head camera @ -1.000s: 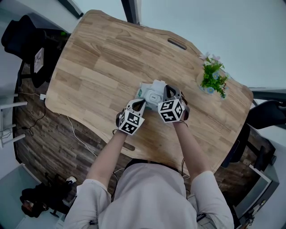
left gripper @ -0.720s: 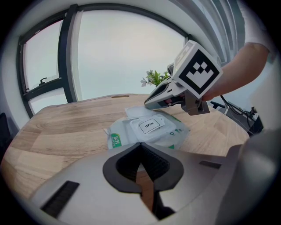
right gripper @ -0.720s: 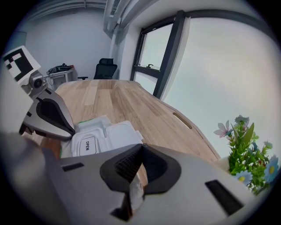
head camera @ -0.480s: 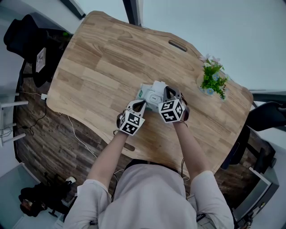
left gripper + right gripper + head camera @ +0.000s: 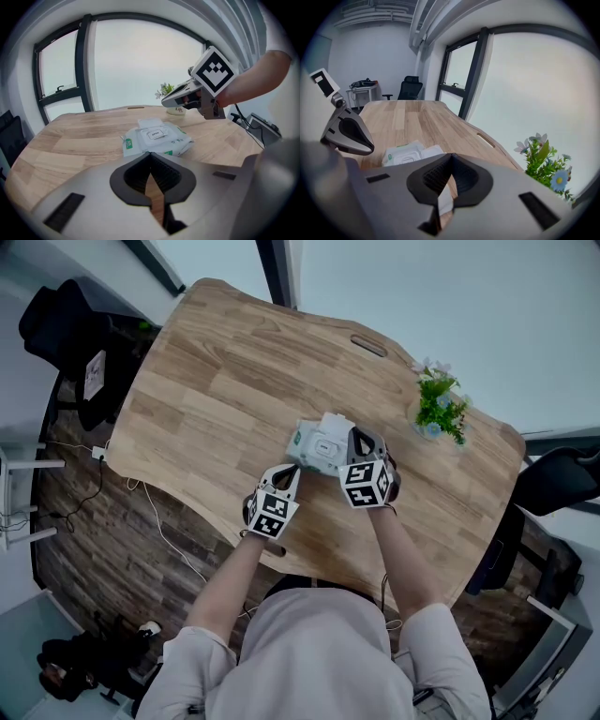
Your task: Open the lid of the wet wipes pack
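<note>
right gripper (image 5: 356, 440), pinched together empty, hovering over wet wipes pack (image 5: 315, 446) end; left gripper (image 5: 294, 470), closed too, hanging just short.

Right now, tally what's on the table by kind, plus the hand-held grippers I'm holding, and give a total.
Wet wipes pack: 1
Potted plant: 1
Hand-held grippers: 2, left and right
Total: 4
</note>
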Tool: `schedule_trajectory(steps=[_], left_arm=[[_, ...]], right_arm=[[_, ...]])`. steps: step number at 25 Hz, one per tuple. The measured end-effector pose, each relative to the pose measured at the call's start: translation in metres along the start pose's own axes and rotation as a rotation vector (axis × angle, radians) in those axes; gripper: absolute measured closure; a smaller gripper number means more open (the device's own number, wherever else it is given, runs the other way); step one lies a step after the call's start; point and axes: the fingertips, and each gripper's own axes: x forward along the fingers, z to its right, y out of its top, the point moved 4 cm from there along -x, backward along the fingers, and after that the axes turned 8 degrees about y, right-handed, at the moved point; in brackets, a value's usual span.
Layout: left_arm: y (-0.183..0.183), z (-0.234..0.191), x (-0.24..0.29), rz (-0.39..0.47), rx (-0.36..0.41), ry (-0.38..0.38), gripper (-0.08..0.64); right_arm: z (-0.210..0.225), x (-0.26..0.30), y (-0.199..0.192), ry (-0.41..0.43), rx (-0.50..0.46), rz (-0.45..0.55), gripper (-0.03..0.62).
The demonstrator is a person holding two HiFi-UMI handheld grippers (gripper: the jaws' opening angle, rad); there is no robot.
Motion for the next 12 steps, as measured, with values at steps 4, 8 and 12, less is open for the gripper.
schedule_trajectory(steps=[4,8,12], left_arm=[[0.001,0.000,-0.025,0.037,-0.022,0.021,0.540],[0.008,-0.001,-0.055,0.099,-0.041,0.041,0.539],[0.015,-0.002,-0.090,0.174,-0.063,0.062,0.540]], right_arm=[[-0.008,-0.027,0.007,-0.018,0.032,0.042,0.586],[-0.020,-0.058,0.014,-0.039,0.061,0.090,0.586],[-0.035,-0.092,0.023,-0.059,0.101,0.148,0.586]])
